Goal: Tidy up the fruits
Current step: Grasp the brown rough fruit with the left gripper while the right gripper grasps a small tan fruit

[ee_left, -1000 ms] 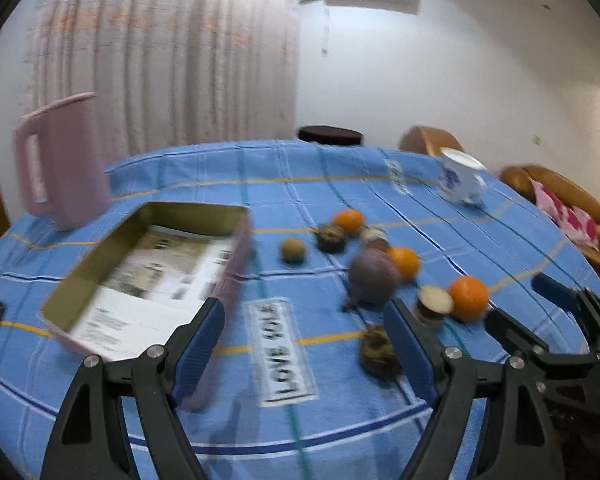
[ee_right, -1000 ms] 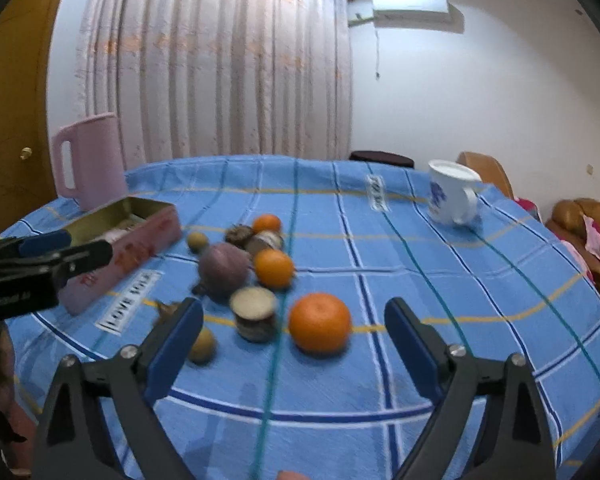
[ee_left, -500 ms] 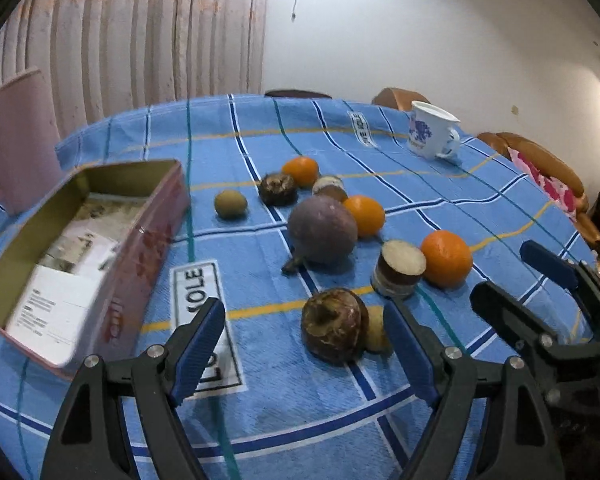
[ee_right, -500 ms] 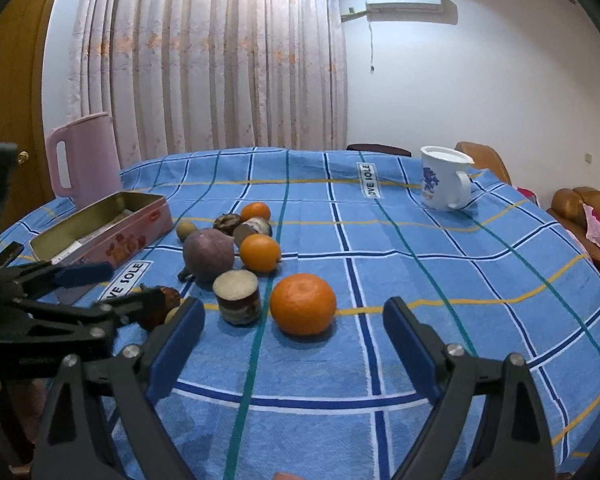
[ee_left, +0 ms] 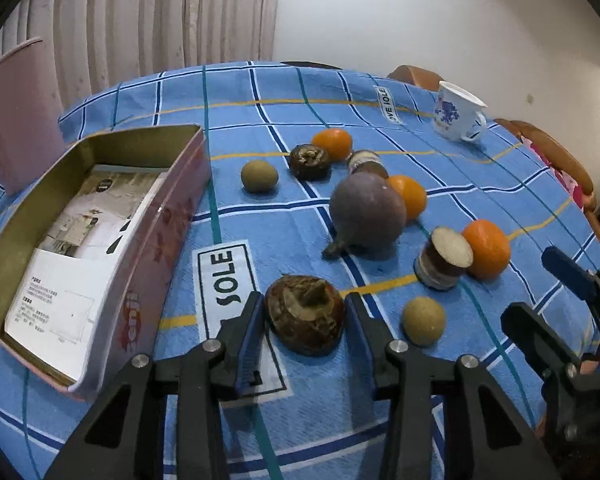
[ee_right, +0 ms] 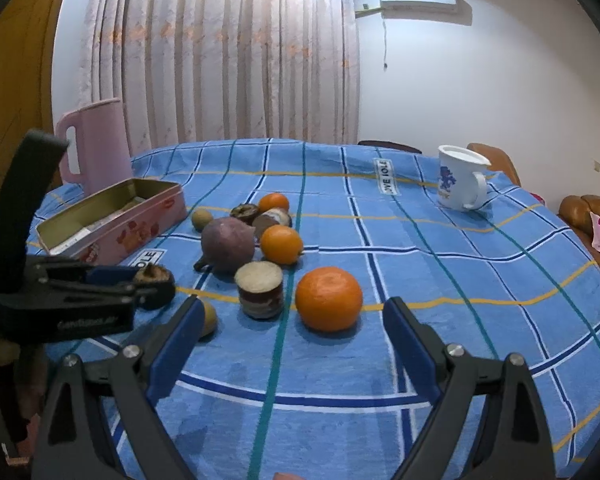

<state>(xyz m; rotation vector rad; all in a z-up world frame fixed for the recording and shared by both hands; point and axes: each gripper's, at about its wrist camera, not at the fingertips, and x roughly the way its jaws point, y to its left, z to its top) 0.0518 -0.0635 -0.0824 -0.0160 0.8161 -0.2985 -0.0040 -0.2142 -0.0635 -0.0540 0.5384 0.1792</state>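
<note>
My left gripper (ee_left: 306,316) is shut on a dark brown round fruit (ee_left: 305,320) that rests on the blue checked tablecloth; it also shows in the right wrist view (ee_right: 153,282). An open pink tin box (ee_left: 100,216) lies to its left. Beyond are a large purple fruit (ee_left: 367,210), several oranges (ee_left: 486,249), a cut brown piece (ee_left: 444,258) and small tan fruits (ee_left: 424,321). My right gripper (ee_right: 292,320) is open and empty, just short of an orange (ee_right: 329,298).
A pink jug (ee_right: 96,144) stands behind the tin at the far left. A white mug (ee_right: 460,178) stands at the far right. A wooden sofa (ee_right: 588,216) lies beyond the table's right edge.
My left gripper moved forward and to the right, away from the tin, and closed its jaws on the brown fruit. My right gripper stayed open and moved little.
</note>
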